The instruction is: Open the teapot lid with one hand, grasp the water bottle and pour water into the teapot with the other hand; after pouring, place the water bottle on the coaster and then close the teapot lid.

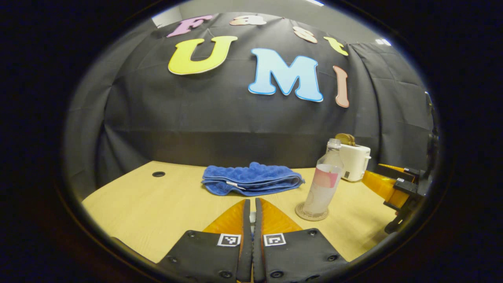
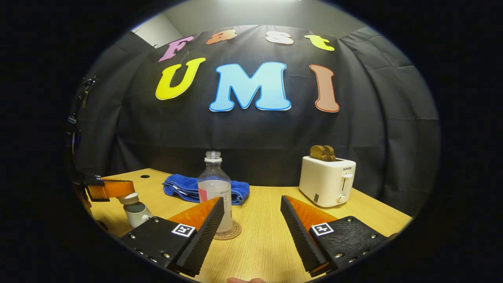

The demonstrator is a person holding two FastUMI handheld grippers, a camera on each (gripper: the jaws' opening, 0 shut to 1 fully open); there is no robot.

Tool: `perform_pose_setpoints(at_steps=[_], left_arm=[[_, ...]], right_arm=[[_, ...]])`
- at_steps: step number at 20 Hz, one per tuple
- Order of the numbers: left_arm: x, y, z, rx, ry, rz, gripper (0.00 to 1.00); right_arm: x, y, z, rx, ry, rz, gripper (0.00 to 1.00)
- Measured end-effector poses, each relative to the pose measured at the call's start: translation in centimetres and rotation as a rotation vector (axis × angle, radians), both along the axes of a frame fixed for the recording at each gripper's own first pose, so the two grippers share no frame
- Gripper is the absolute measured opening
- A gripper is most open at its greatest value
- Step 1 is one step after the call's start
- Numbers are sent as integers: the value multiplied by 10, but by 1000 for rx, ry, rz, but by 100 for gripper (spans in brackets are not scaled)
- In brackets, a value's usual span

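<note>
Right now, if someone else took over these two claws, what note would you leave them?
Left claw: shut on the lid, holding it just above the teapot.
Right claw: open, empty, facing the bottle.
Bottle: upright on the coaster, uncapped, partly full.
Done: cannot tell whether water was poured; the pot's inside is hidden.
Left: if poured, just set the lid down; if not, grasp the bottle, pour, return it to the coaster, then close the lid.
</note>
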State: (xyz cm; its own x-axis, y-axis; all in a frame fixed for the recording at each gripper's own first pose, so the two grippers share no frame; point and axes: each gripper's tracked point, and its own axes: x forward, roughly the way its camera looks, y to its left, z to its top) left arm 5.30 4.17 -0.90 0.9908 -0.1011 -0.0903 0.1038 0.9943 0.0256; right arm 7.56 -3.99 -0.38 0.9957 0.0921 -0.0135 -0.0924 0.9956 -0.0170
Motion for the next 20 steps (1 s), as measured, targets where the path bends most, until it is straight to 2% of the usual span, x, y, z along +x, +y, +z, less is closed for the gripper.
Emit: perform_pose_setpoints(at_steps=[15,20], left_arm=[[5,-7,-21,29,42,28,7],[4,-9,-21,42,38,32,14]], right_arm=[[-2,-5,9,44,-21,0,92],[-3,-4,8,43,-18,2,92]])
